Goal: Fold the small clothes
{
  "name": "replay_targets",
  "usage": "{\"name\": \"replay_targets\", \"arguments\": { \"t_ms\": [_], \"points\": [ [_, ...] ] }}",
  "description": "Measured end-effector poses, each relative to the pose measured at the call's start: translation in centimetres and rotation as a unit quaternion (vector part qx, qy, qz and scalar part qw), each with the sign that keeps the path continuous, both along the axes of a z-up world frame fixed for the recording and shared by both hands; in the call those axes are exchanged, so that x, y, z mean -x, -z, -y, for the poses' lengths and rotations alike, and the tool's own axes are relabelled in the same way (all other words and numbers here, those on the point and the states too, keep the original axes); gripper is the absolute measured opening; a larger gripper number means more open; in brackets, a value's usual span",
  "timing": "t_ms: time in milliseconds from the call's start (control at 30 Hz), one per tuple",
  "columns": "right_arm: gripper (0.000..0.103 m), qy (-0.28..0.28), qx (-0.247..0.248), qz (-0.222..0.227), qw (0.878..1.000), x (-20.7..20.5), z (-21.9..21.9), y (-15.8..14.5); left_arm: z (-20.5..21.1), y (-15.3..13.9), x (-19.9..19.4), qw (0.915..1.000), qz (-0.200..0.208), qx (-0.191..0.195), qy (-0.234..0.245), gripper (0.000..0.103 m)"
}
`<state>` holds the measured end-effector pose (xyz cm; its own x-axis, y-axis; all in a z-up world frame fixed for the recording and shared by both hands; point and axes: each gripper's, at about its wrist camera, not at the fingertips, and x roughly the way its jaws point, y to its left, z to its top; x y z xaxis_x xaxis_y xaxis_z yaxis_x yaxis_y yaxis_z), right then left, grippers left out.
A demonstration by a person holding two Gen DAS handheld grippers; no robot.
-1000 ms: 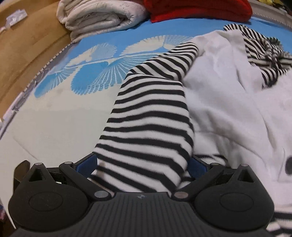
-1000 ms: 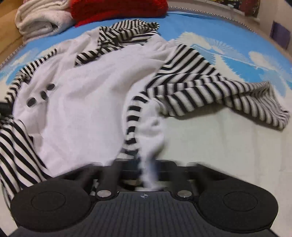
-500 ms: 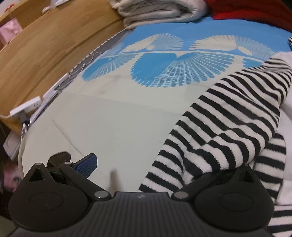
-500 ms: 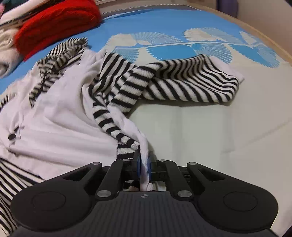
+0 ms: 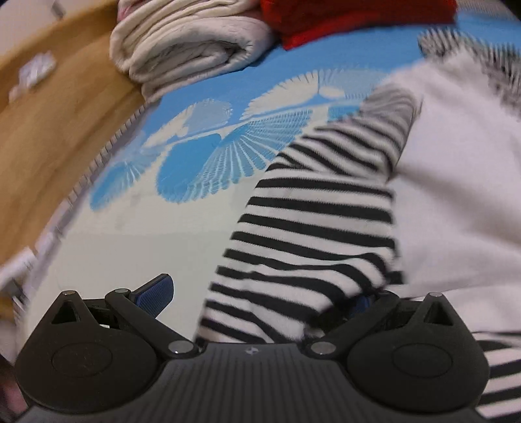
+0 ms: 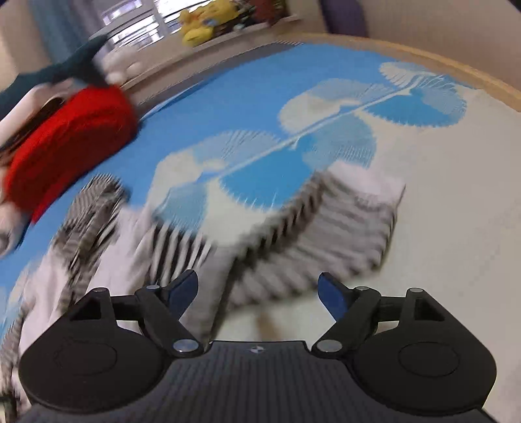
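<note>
A small white garment with black-and-white striped sleeves lies on a blue and cream mat. In the left wrist view its white body (image 5: 456,201) is at the right and a striped sleeve (image 5: 312,234) runs down between the fingers of my left gripper (image 5: 260,296), which is open; the sleeve lies over the right finger. In the right wrist view, blurred by motion, the other striped sleeve (image 6: 329,234) lies just ahead of my right gripper (image 6: 259,289), which is open and holds nothing.
A folded cream cloth (image 5: 189,48) and a red knit item (image 5: 342,19) lie at the mat's far edge; the red item shows in the right wrist view (image 6: 71,146) too. A wooden floor (image 5: 49,130) borders the mat on the left. Toys sit on a far sill (image 6: 202,26).
My right gripper has opened and let go of the white hem it held. The left gripper stayed open and swung back over the striped sleeve.
</note>
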<state>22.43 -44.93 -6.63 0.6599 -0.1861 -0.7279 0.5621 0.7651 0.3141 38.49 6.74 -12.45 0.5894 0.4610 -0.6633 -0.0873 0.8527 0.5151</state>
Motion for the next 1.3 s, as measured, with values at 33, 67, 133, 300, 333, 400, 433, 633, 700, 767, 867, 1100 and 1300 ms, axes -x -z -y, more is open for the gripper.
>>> {"name": "replay_targets", "arguments": {
  "t_ms": [33, 67, 133, 300, 333, 400, 433, 633, 700, 767, 867, 1100, 1300],
  "points": [
    [0.082, 0.007, 0.000, -0.004, 1.000, -1.1, 0.9, 0.2, 0.1, 0.4, -0.2, 0.9996, 0.011, -0.025, 0.004, 0.103],
    [0.082, 0.012, 0.000, -0.005, 1.000, -2.0, 1.5, 0.6, 0.2, 1.0, -0.8, 0.9983, 0.014, -0.056, 0.005, 0.103],
    [0.082, 0.007, 0.004, -0.005, 1.000, -3.7, 2.3, 1.4, -0.4, 1.8, -1.8, 0.9957, 0.023, -0.089, 0.006, 0.103],
    [0.082, -0.043, 0.088, 0.005, 0.995, -7.6, 1.0, 2.5, -1.5, 2.6, -4.2, 0.9909, 0.040, -0.128, -0.008, 0.103],
    [0.081, -0.053, 0.102, -0.002, 0.993, -8.4, 0.8, 2.9, -1.9, 2.7, -4.7, 0.9897, 0.043, -0.136, -0.012, 0.103],
    [0.080, -0.066, 0.111, -0.038, 0.991, -10.1, 0.7, 4.5, -3.1, 2.9, -5.8, 0.9877, 0.045, -0.147, -0.028, 0.103],
    [0.079, -0.065, 0.112, -0.058, 0.990, -10.8, 0.9, 5.4, -3.9, 2.9, -6.4, 0.9866, 0.045, -0.152, -0.040, 0.103],
    [0.084, 0.022, 0.232, -0.115, 0.966, -12.1, 4.4, 7.6, -8.1, 2.5, -8.0, 0.9833, 0.043, -0.152, -0.091, 0.103],
    [0.084, 0.095, 0.263, -0.140, 0.950, -11.6, 7.0, 7.8, -8.8, 2.4, -8.1, 0.9822, 0.043, -0.155, -0.097, 0.103],
    [0.084, 0.128, 0.239, -0.135, 0.953, -10.4, 9.5, 7.5, -8.9, 2.0, -8.2, 0.9815, 0.039, -0.156, -0.103, 0.103],
    [0.083, 0.151, 0.147, -0.094, 0.973, -8.8, 11.2, 5.7, -8.5, 1.2, -8.3, 0.9802, 0.043, -0.151, -0.120, 0.103],
    [0.089, 0.032, 0.121, 0.005, 0.992, -5.9, 5.0, -1.6, -7.0, -2.5, -5.6, 0.9873, 0.056, -0.100, -0.110, 0.103],
    [0.093, -0.090, 0.129, 0.053, 0.986, 1.6, -2.9, -5.6, -7.4, -4.7, -0.6, 0.9939, 0.046, -0.034, -0.095, 0.103]
  ]
}}
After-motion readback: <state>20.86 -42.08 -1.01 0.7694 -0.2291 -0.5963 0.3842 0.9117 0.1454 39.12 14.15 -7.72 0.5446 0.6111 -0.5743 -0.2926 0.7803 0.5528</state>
